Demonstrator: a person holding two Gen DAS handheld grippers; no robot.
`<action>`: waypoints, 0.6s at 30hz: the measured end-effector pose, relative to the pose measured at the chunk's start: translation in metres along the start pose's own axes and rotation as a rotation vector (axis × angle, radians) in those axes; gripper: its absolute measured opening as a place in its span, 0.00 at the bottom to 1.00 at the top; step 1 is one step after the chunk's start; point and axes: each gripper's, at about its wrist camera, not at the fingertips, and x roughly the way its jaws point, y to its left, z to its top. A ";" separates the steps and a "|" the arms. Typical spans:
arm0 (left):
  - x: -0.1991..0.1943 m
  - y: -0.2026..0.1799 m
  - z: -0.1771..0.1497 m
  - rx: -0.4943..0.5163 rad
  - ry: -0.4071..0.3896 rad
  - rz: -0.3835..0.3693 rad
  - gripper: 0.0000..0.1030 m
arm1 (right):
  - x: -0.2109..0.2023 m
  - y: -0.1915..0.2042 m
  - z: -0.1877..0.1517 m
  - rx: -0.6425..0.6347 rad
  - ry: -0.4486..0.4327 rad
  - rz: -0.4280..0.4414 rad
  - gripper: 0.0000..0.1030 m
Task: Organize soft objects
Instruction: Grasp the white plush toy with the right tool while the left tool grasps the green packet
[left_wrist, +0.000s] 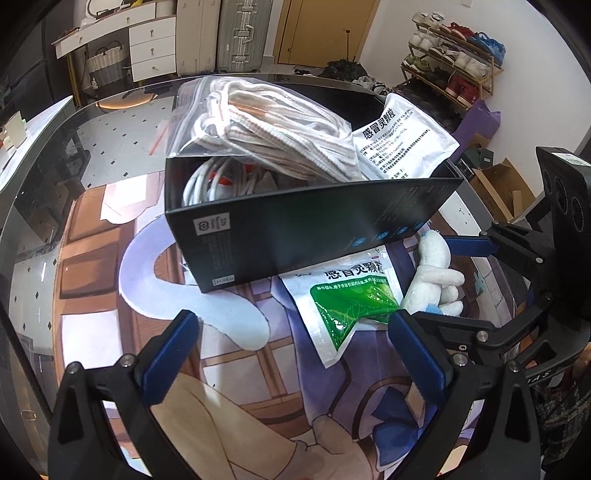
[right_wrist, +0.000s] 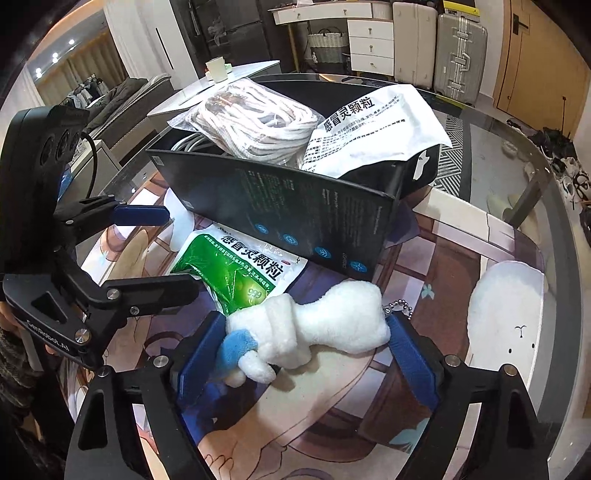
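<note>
A white plush toy (right_wrist: 314, 325) with a blue patch and a bead chain lies across the gap of my right gripper (right_wrist: 303, 332), whose blue pads touch both of its ends. In the left wrist view the same toy (left_wrist: 432, 273) sits between the right gripper (left_wrist: 448, 282) fingers. My left gripper (left_wrist: 291, 321) hovers open over the mat, with nothing between its fingers, just left of a green medicine sachet (left_wrist: 351, 306). Behind stands an open black box (right_wrist: 295, 214) holding a bag of white cord (right_wrist: 251, 122), a white cable and a white sachet (right_wrist: 369, 125).
A printed cartoon mat (left_wrist: 240, 369) covers the round glass table (right_wrist: 517, 155). The left gripper (right_wrist: 162, 254) shows at the left of the right wrist view. Beyond the table are drawers, suitcases (left_wrist: 240, 33), a shoe rack (left_wrist: 454, 55) and cardboard boxes.
</note>
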 end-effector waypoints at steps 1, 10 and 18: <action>0.000 0.000 0.000 0.005 0.002 0.001 1.00 | 0.000 -0.001 0.000 0.008 0.000 0.000 0.82; 0.004 -0.013 0.002 0.023 0.004 -0.004 1.00 | -0.015 -0.009 -0.006 0.062 -0.034 -0.006 0.75; 0.012 -0.030 0.007 0.031 -0.006 0.019 1.00 | -0.028 -0.030 -0.016 0.133 -0.054 -0.025 0.75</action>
